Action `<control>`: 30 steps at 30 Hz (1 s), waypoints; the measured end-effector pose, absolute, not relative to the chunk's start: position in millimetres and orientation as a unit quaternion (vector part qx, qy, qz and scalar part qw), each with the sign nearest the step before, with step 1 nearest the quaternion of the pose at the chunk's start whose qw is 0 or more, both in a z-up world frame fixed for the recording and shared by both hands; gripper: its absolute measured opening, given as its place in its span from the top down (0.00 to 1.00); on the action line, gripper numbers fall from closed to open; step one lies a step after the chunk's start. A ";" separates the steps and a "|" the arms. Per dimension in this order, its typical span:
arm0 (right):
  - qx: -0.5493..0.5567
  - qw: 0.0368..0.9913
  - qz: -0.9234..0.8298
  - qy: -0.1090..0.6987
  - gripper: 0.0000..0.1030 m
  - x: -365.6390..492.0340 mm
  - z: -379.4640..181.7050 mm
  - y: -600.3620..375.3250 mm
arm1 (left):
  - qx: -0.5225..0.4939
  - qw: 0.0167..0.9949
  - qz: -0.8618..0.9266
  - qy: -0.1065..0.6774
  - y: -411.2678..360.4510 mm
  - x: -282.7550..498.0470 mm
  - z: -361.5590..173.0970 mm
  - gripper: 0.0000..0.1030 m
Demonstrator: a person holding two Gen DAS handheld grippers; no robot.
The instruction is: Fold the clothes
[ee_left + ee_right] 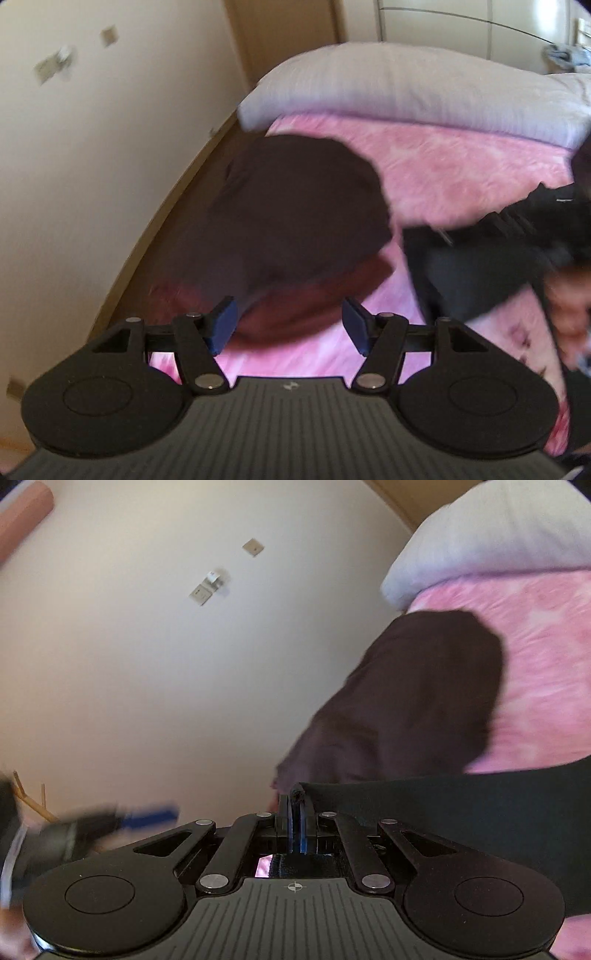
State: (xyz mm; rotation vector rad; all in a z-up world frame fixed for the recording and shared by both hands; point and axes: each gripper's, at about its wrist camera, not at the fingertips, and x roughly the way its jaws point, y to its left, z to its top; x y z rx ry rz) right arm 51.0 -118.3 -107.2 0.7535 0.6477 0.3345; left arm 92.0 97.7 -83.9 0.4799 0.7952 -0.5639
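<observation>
Looking along my left gripper (290, 325), I see its two blue-padded fingers (225, 321) spread wide apart with nothing between them, hovering above a fuzzy pink blanket (461, 170) that covers a bed. Just ahead of the fingertips lies a folded dark maroon garment (295, 206), its upper layer almost black-brown and a redder layer (306, 302) showing under the near edge, which sits right beyond the gap between the fingers. Farther ahead, past the garment, a pale grey pillow (406, 88) rests across the head of the bed, and a cream wall (92, 147) rises to the left of the fingers. To the right of the fingers, the right gripper (517, 221) appears as a blurred black shape carrying a black cloth (472, 273) that hangs toward the blanket. From the right wrist camera, my right gripper (295, 812) has its fingers pressed together, pinching the edge of that black cloth (461, 805), which stretches away to the right of the fingertips. Beyond the fingertips the same maroon garment (417, 698) lies on the pink blanket (546, 664), with the grey pillow (498, 542) above it. At the lower left, blurred by motion, the left gripper's blue pad (147, 818) is visible against the cream wall (184, 683).
</observation>
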 end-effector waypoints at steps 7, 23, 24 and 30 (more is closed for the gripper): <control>0.317 0.867 0.152 0.354 0.41 53.1 -137.5 -111.5 | 0.187 0.842 -0.263 0.433 136.1 71.1 -119.1 0.44; 0.315 0.783 -0.318 0.432 0.40 -288.7 -172.3 -421.6 | 0.252 0.738 -0.497 0.380 -99.8 -33.4 -151.9 0.43; 0.323 0.771 -0.354 0.420 0.40 -323.3 -168.2 -448.2 | 0.258 0.731 -0.511 0.373 -123.1 -48.6 -150.9 0.43; 0.360 0.721 -0.458 0.375 0.40 -488.8 -172.2 -581.9 | 0.288 0.676 -0.577 0.358 -271.3 -162.0 -159.0 0.43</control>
